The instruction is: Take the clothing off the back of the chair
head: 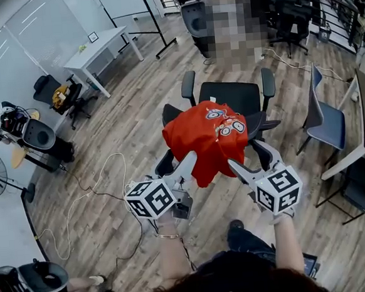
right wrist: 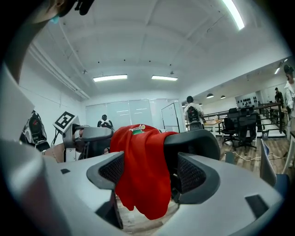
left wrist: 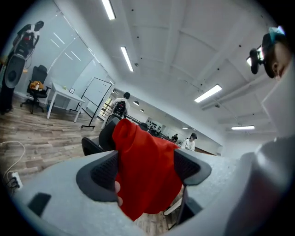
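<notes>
Two hand-held tools are flanking a red printed shirt [head: 204, 137] hanging over the back of a black office chair [head: 232, 97]. The left gripper [head: 185, 164] is standing wide open, clasping nothing, and the right gripper [head: 244, 169] is gaping likewise around the cloth.

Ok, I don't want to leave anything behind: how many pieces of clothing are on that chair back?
1: a red shirt draped over the back of the black office chair at centre. Anything under it would be hidden.
</notes>
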Action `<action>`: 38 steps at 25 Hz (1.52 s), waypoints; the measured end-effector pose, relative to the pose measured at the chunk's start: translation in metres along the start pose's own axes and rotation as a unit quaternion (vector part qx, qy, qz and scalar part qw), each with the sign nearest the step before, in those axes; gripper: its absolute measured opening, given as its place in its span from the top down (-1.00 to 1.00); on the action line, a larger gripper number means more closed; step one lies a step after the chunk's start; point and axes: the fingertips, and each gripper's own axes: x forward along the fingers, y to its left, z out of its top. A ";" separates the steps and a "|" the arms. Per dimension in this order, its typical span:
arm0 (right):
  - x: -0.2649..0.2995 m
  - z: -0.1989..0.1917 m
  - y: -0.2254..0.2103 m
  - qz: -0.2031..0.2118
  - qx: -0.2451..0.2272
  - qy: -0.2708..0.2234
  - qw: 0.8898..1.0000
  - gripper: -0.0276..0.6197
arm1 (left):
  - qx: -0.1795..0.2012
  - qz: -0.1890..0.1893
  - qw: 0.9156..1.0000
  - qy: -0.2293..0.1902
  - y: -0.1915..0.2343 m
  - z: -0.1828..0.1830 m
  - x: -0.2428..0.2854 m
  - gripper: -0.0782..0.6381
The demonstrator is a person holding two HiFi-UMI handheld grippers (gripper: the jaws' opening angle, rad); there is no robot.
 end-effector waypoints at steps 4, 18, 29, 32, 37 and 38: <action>0.013 0.000 -0.001 0.031 0.011 0.004 0.999 -0.11 | -0.004 -0.010 1.000 0.013 0.001 -0.001 0.014 -0.30; 0.058 0.000 0.017 0.105 0.009 0.017 0.994 -0.11 | -0.003 -0.053 0.998 0.023 -0.006 -0.003 0.042 -0.24; 0.048 -0.001 0.044 0.165 -0.007 0.031 0.986 0.79 | -0.007 -0.046 0.999 0.012 -0.012 -0.004 0.024 0.35; 0.045 0.003 0.048 0.164 -0.012 0.030 0.986 0.81 | 0.005 -0.041 0.999 0.017 -0.017 -0.001 0.020 0.45; 0.034 0.007 0.049 0.160 -0.024 0.029 0.986 0.82 | 0.012 -0.045 0.999 0.018 -0.030 -0.002 0.016 0.52; 0.031 0.007 0.049 0.159 -0.026 0.027 0.987 0.82 | 0.015 -0.047 0.999 0.018 -0.033 -0.003 0.014 0.53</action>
